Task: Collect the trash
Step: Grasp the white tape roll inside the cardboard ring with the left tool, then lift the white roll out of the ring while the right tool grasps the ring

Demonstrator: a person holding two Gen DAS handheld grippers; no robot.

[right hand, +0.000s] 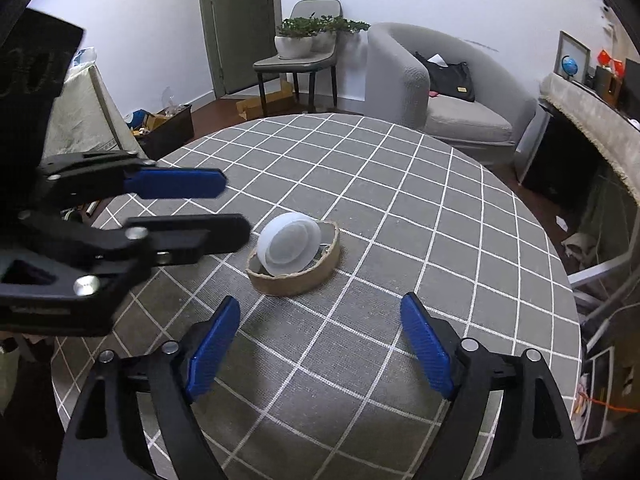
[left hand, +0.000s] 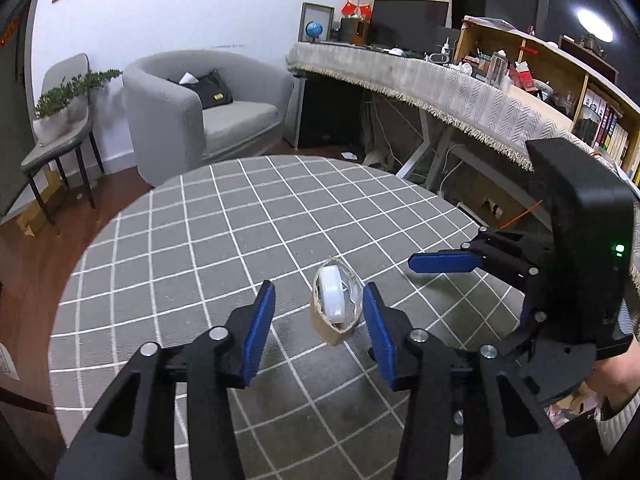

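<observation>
A brown cardboard ring [right hand: 296, 280] lies on the round table's grey checked cloth [right hand: 400, 200], with a white plastic cup [right hand: 288, 246] tipped on its side inside it. In the left wrist view the ring and cup [left hand: 334, 308] sit between the blue pads of my left gripper [left hand: 319, 286], close to the right pad and apart from the left one, so the jaws stand open. The right wrist view shows the left gripper [right hand: 236, 208] with its tips just left of the cup. My right gripper [right hand: 320, 302] is wide open and empty, a little short of the ring.
A grey armchair [left hand: 208, 116] with a black bag stands beyond the table, next to a chair [left hand: 60, 128] bearing potted plants. A long desk with a fringed cloth [left hand: 440, 88] and shelves runs at the right. A box of clutter [right hand: 168, 124] sits on the floor.
</observation>
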